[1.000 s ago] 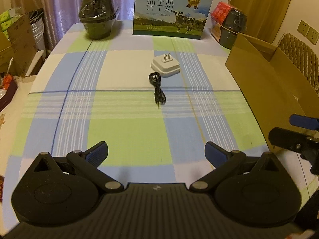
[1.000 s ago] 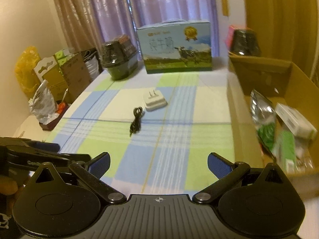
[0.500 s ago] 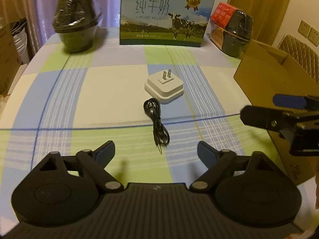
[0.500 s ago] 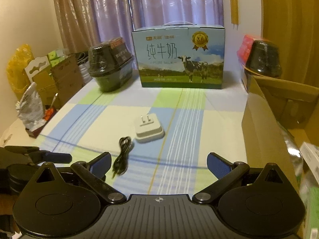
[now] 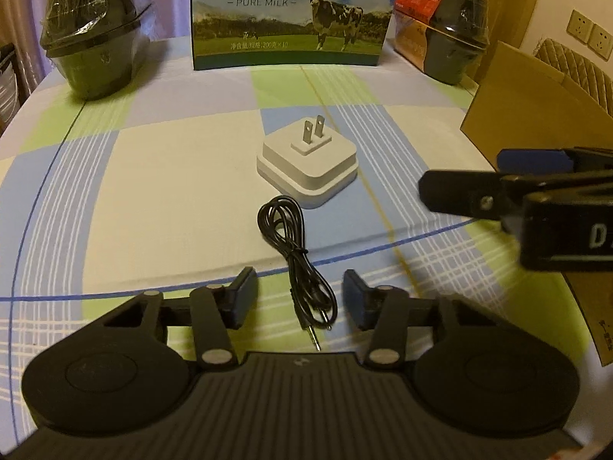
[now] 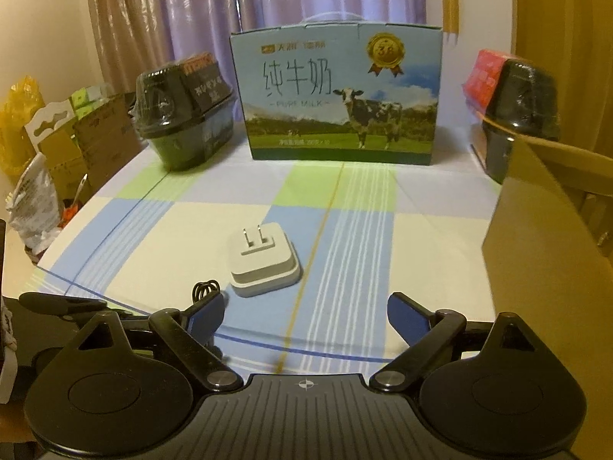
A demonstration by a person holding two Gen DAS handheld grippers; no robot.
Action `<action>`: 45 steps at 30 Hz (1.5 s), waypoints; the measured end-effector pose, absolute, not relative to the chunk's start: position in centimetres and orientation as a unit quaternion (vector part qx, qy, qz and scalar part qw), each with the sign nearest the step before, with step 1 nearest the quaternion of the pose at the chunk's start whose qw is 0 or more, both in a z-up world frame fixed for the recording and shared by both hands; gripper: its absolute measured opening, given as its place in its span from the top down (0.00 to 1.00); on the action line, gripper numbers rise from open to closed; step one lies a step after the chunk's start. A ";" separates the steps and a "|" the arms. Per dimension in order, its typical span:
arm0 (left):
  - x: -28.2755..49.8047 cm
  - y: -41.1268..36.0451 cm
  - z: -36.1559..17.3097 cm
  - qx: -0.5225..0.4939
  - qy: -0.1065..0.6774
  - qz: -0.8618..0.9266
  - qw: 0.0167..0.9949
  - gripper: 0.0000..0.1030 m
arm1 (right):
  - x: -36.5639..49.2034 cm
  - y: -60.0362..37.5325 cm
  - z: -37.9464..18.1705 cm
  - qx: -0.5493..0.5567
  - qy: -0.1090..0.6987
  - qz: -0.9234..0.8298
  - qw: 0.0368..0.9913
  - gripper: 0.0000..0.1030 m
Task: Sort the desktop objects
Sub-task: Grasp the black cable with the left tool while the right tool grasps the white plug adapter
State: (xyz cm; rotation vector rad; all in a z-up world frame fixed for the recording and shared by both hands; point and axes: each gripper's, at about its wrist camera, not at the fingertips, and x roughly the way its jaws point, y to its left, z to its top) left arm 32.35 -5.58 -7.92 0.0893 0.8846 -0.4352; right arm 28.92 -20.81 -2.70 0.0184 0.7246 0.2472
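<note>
My left tool stands open astride the black cable's plug end, mid-bench; my right tool gapes empty just before the white charger.

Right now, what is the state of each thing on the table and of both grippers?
Left gripper: open, around the cable's end.
Right gripper: open, empty.
Black cable: coiled, lying flat.
White charger: prongs up.
Cardboard box: open.
Milk carton: upright, closed.

Left gripper jaws apart round black cable end, white plug just beyond, on checked cloth.
</note>
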 end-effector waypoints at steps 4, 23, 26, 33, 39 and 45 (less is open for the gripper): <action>32.6 -5.4 -7.7 0.045 0.425 -0.210 0.879 0.82 | 29.5 -20.3 -3.5 0.004 0.358 0.122 0.926 0.13; 35.1 -0.4 -6.5 0.040 0.409 -0.181 0.893 0.88 | 36.6 -15.7 -7.2 -0.053 0.359 0.170 0.916 0.23; 35.3 -0.4 -6.8 0.034 0.407 -0.183 0.894 0.85 | 37.5 -15.5 -7.9 -0.064 0.369 0.178 0.910 0.29; 34.5 -0.7 -7.0 0.037 0.417 -0.181 0.890 0.87 | 35.4 -16.1 -7.9 -0.045 0.380 0.163 0.909 0.39; 28.4 -0.7 -6.5 0.029 0.434 -0.184 0.881 0.88 | 26.8 -18.1 -7.6 -0.006 0.399 0.143 0.906 0.39; 19.4 -1.7 -5.5 0.011 0.444 -0.195 0.875 0.88 | 17.5 -20.8 -6.5 -0.002 0.415 0.115 0.902 0.39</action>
